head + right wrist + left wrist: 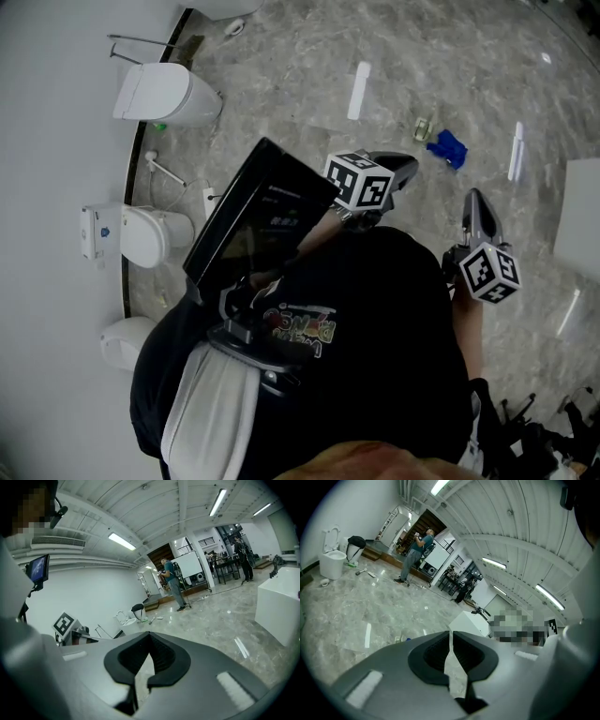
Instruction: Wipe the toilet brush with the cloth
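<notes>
left gripper (405, 165) and right gripper (475, 199) point forward, slightly down, jaws together and empty; grey marble floor (300, 84) below, blue cloth (448, 147) ahead, toilets (164, 94) along white wall (56, 141).

- bright even indoor light from ceiling tubes (121, 541).
- glossy floor (487, 84) throws white glare streaks.
- shadows soft and faint.
- gripper views: heavy fisheye bend, black corners.
- left gripper (450, 637) and right gripper (150, 637) near lens, slightly soft.
- head view sharp, wall (47, 141) nearly blown out.
- black shirt (375, 328) loses detail.
</notes>
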A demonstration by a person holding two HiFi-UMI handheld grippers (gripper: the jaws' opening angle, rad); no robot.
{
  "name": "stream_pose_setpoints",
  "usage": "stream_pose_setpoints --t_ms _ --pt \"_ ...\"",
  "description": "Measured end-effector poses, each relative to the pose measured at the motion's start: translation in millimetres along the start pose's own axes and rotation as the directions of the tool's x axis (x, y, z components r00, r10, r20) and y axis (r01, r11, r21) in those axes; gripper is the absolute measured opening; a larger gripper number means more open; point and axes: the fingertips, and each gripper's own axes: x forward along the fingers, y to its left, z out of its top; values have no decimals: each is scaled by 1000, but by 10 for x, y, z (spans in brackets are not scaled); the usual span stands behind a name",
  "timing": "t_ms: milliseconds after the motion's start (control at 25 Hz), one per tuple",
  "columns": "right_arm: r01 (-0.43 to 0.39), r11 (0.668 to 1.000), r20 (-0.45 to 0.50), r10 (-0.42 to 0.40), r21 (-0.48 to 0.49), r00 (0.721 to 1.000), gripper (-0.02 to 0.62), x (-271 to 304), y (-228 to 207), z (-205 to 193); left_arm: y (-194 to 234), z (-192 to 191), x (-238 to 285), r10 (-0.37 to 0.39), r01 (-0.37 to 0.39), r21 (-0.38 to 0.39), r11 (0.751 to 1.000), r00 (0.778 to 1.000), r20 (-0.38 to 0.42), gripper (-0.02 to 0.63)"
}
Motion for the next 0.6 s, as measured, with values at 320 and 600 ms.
stream_pose_setpoints --t_ms 320,600 --pt "-42 999 -17 42 -13 999 0 145 77 -50 103 4 -55 30 -30 11 999 999 15 32" --pt "-35 999 -27 35 -8 999 0 112 60 -55 77 4 -42 35 -35 20 999 999 17 32"
